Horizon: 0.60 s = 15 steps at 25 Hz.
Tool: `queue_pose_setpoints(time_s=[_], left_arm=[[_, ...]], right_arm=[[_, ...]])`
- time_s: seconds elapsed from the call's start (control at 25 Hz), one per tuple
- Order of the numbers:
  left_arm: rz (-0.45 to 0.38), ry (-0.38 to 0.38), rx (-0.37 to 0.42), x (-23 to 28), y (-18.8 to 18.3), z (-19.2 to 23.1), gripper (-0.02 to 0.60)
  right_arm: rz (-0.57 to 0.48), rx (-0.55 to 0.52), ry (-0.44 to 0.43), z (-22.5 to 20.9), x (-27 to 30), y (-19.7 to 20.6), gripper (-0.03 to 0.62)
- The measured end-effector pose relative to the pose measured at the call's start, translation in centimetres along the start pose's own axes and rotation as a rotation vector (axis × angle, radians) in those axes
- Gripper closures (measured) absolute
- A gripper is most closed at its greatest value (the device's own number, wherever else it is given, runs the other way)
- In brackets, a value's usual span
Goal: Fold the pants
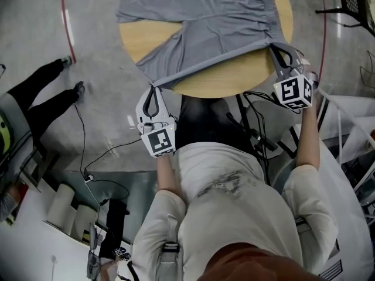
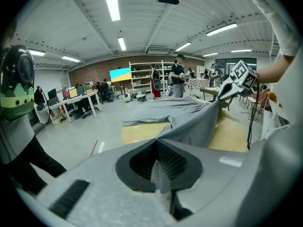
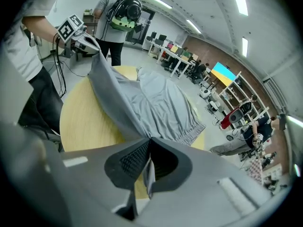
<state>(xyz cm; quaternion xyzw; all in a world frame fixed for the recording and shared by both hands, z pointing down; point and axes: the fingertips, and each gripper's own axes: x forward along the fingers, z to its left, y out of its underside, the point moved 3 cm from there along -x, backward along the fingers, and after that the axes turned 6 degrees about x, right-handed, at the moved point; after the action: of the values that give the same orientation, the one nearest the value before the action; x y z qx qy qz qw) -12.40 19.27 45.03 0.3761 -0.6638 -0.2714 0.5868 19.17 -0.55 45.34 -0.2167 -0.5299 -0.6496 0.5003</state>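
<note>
Grey pants (image 1: 205, 22) lie across a round wooden table (image 1: 234, 78), one leg's near edge lifted and stretched taut between my two grippers. My left gripper (image 1: 153, 88) is shut on the hem corner off the table's near-left edge, the cloth (image 2: 161, 167) pinched between its pads. My right gripper (image 1: 273, 47) is shut on the other end near the waistband, with fabric (image 3: 147, 171) in its jaws. In the left gripper view the pants (image 2: 189, 117) run off toward the right gripper (image 2: 218, 100). The right gripper view shows the pants (image 3: 151, 103) and the elastic waistband (image 3: 191, 134).
The person holding the grippers stands at the table's near edge (image 1: 222, 204). Black cables (image 1: 258, 133) hang under the table. Another person's legs (image 1: 47, 92) are at the left. A red line (image 1: 67, 16) curves on the floor. Desks and people fill the room behind (image 2: 85, 98).
</note>
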Motion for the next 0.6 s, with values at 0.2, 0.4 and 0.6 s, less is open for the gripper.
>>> queue_pose_setpoints(time_s=[0.2, 0.4, 0.6], left_arm=[[-0.03, -0.004, -0.027, 2.0, -1.9, 2.4, 0.574], [-0.031, -0.004, -0.024, 3.9, -3.3, 4.4, 0.574], [-0.009, 0.016, -0.007, 6.5, -4.5, 6.5, 0.574]], right_arm=[[0.007, 0.012, 0.001, -1.4, 0.8, -1.8, 0.578], [0.01, 0.021, 0.0, -2.8, 1.9, -3.2, 0.577], [0.018, 0.037, -0.001, -4.6, 3.6, -4.7, 0.579]])
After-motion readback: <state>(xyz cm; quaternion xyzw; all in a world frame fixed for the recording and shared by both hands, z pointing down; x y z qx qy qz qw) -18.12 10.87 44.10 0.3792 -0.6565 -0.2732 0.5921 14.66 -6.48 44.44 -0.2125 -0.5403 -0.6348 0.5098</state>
